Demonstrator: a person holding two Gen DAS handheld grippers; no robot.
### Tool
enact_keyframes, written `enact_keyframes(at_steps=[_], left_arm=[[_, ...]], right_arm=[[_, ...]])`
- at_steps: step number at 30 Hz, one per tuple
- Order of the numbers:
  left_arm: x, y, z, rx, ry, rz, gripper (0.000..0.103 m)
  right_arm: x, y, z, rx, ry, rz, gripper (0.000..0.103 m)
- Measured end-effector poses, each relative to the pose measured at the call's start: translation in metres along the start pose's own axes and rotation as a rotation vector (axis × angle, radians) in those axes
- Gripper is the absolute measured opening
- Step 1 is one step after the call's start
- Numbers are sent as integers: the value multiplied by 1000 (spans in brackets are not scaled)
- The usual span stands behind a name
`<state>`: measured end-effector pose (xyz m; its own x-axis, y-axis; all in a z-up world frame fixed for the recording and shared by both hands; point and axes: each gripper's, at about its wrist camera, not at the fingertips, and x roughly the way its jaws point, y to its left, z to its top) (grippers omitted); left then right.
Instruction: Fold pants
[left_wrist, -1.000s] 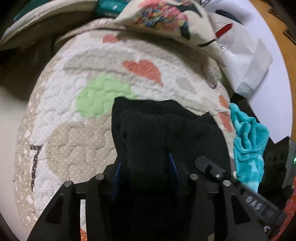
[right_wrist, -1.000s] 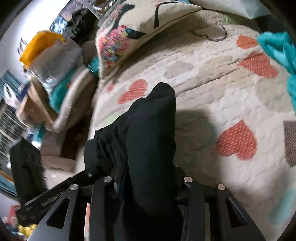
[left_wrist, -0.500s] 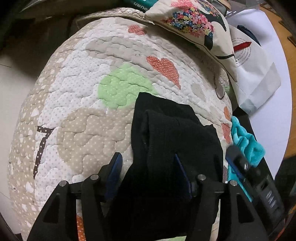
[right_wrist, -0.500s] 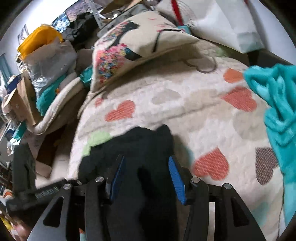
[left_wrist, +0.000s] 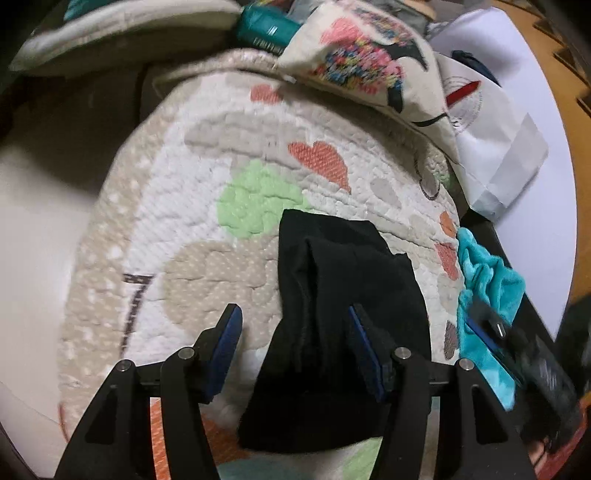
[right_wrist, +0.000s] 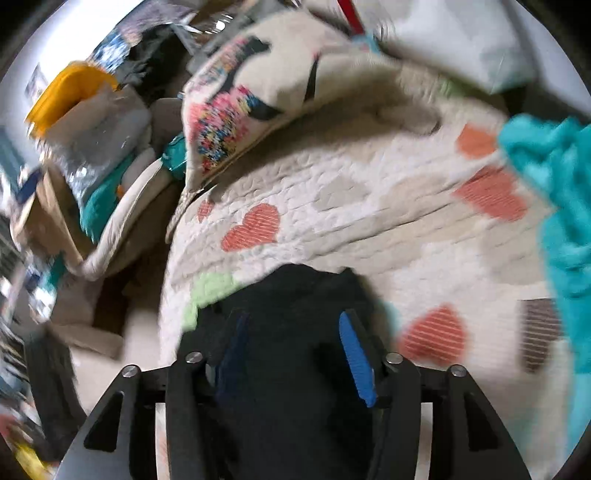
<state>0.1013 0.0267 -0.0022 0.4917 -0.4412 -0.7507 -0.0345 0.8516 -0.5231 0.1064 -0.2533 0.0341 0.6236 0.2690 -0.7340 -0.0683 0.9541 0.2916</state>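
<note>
Heart-patterned quilt (left_wrist: 192, 206), folded black pants (left_wrist: 343, 295) lying on it, left claw (left_wrist: 295, 343) and right claw (right_wrist: 291, 350) both released above the pants.

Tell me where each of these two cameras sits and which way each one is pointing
Left wrist: sits on the left gripper, looking along its open fingers across black pants on a heart quilt toward a pillow.
Right wrist: sits on the right gripper, fingers open over the pants, facing the pillow and clutter beyond.
Shared: pants, quilt, pillow, a teal towel.
</note>
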Motion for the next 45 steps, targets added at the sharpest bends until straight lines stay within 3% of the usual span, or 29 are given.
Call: enact_keyframes(at_steps=[4, 7, 10, 14, 19, 28, 45], left_arm=[[-25, -1, -26, 66, -84, 48, 58], [-42, -7, -56, 139, -176, 139, 59], [-60, -15, -91, 211, -233, 216, 59], [-85, -13, -126, 174, -245, 255, 65], [-99, -30, -139, 197, -272, 334, 66], [-124, -54, -146, 224, -353, 366, 73], [-116, -46, -145, 194, -301, 368, 73]], right_arm=[[-52, -8, -50, -1, -27, -30, 62], [-73, -11, -85, 2, -29, -55, 66], [-69, -15, -110, 41, -13, -43, 67], [-49, -18, -134, 79, 52, -42, 67], [-56, -14, -141, 62, 20, -32, 67], [-71, -19, -143, 59, -37, -70, 67], [-72, 7, -149, -76, -76, -121, 70]])
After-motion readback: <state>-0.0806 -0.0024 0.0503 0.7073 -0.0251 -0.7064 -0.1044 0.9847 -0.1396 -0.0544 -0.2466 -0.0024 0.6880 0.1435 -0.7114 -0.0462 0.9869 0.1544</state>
